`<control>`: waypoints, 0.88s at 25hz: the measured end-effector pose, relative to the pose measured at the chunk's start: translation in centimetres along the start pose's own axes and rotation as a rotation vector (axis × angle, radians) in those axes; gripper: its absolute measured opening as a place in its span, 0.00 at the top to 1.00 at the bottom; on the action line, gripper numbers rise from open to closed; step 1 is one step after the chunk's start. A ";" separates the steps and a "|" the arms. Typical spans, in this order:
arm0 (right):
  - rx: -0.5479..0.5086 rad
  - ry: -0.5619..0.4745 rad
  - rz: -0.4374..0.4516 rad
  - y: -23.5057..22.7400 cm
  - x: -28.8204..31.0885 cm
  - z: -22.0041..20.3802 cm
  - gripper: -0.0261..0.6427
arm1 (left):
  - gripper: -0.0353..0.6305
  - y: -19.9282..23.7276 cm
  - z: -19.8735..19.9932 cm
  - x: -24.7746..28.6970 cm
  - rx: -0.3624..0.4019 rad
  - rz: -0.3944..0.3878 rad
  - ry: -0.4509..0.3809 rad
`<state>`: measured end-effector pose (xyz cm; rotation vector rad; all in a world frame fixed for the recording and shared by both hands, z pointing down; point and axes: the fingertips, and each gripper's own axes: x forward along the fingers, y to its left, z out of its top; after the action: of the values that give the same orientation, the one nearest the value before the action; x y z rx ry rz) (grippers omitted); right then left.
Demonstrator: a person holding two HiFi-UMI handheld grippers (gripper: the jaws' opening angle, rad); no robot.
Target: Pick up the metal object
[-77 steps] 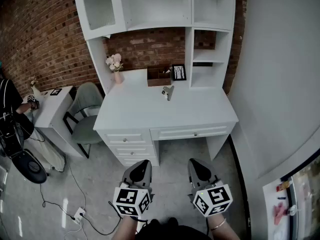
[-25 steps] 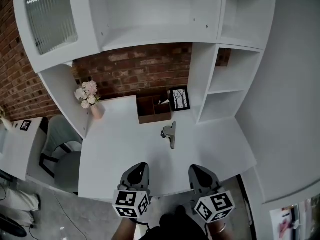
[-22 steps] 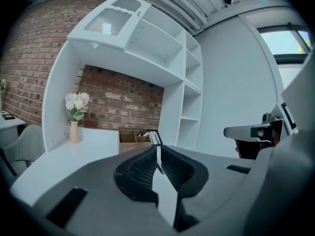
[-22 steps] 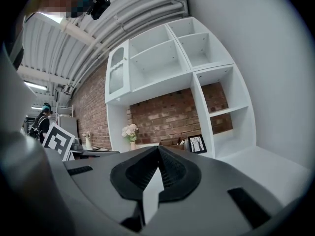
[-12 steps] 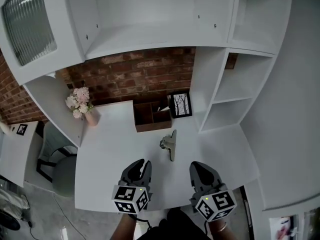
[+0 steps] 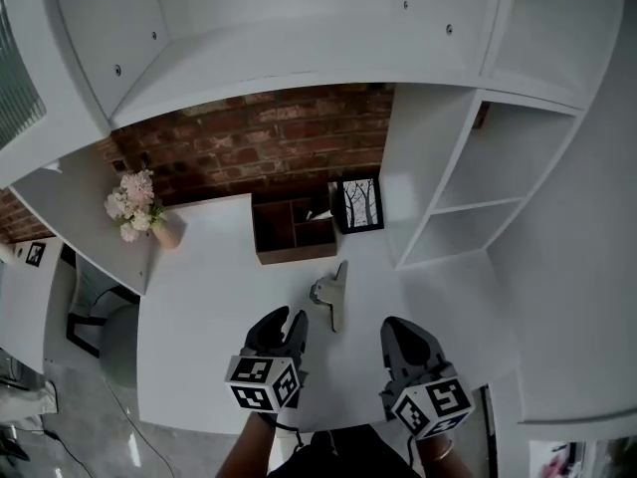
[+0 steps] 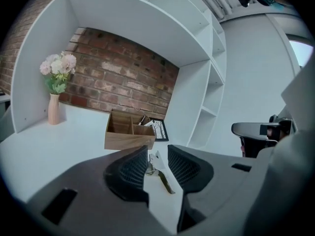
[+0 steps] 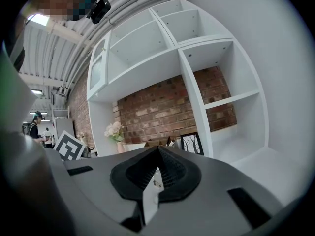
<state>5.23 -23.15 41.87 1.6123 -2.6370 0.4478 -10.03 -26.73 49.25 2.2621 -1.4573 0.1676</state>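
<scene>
Metal object [image 6: 335, 302] on white desk [image 6: 199, 307], near wooden organiser [image 6: 291, 255]

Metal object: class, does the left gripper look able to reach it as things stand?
Probably yes. The metal object lies on bare desk just ahead of the left gripper, whose fingers have just been opening with nothing between.

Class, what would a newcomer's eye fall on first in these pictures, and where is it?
The metal clip lies alone mid-desk, just ahead of the two tools. The left tool has just been opening its jaws, nothing between them yet; the right tool is shut. Behind, red brick stands out against white shelves.
</scene>
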 end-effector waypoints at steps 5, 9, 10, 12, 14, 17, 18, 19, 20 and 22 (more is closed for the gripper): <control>0.021 0.030 0.002 -2.0 1.7 -0.8 0.95 | 0.76 0.6 -1.2 3.4 -0.055 0.003 0.048; 0.034 0.046 -0.010 -3.7 2.7 -1.4 0.95 | 0.75 1.0 -2.5 6.1 -0.096 -0.001 0.107; 0.038 0.050 -0.012 -4.0 2.9 -1.5 0.95 | 0.75 1.1 -2.8 6.7 -0.105 -0.002 0.121; 0.044 0.059 -0.014 -4.5 3.4 -1.8 0.95 | 0.74 1.3 -3.4 7.7 -0.122 -0.002 0.145; 0.049 0.067 -0.016 -5.0 3.8 -2.0 0.95 | 0.74 1.6 -4.3 8.7 -0.142 0.004 0.173; 0.054 0.075 -0.018 -5.6 4.3 -2.2 0.95 | 0.74 1.8 -5.3 9.8 -0.169 0.005 0.211; 0.056 0.078 -0.020 -5.8 4.5 -2.3 0.95 | 0.74 1.8 -5.5 10.1 -0.178 0.003 0.221; 0.058 0.081 -0.021 -6.0 4.7 -2.4 0.95 | 0.74 1.9 -5.7 10.4 -0.188 -0.001 0.228; 0.060 0.084 -0.022 -6.1 4.8 -2.5 0.95 | 0.74 1.9 -5.8 10.7 -0.200 -0.007 0.235; 0.063 0.091 -0.023 -6.3 5.1 -2.6 0.95 | 0.74 1.9 -6.1 11.3 -0.233 -0.020 0.249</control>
<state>8.05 -29.62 46.71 1.5969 -2.5601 0.5938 -5.97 -34.20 59.03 1.9891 -1.2544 0.2497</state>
